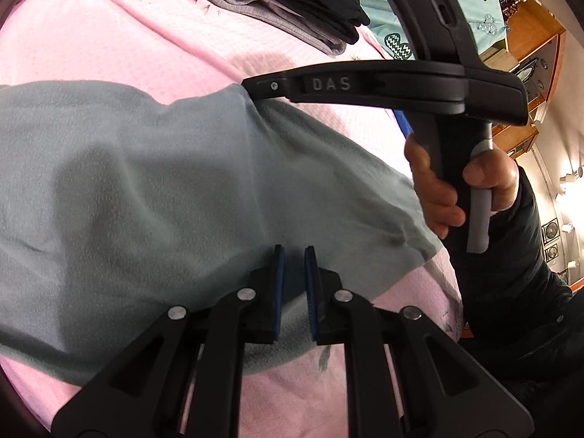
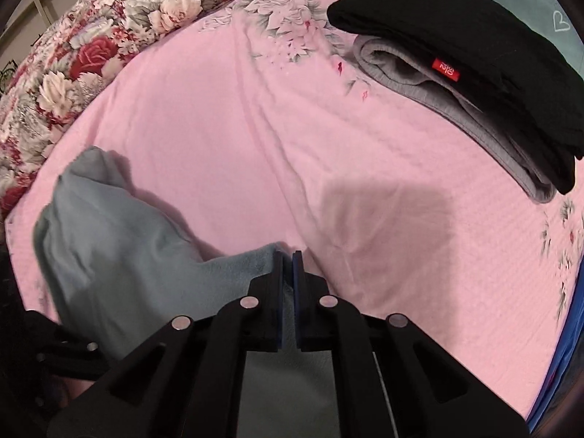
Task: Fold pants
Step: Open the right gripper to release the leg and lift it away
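Observation:
Pale blue-grey pants (image 1: 146,189) lie spread on the pink bed cover. My left gripper (image 1: 294,255) is over the pants' near part with a small gap between its blue pads; I cannot tell if cloth is pinched. My right gripper (image 2: 287,255) is shut on an edge of the pants (image 2: 120,255) and holds that edge lifted. In the left wrist view the right gripper (image 1: 255,85) shows from the side, its tip at the pants' raised far edge, with a hand on its handle.
A stack of folded black and grey garments (image 2: 474,73) lies at the back right, also in the left wrist view (image 1: 292,3). A floral quilt (image 2: 91,36) lies at the back left. The pink bed cover (image 2: 273,127) stretches between them. Wooden furniture (image 1: 525,54) stands at the right.

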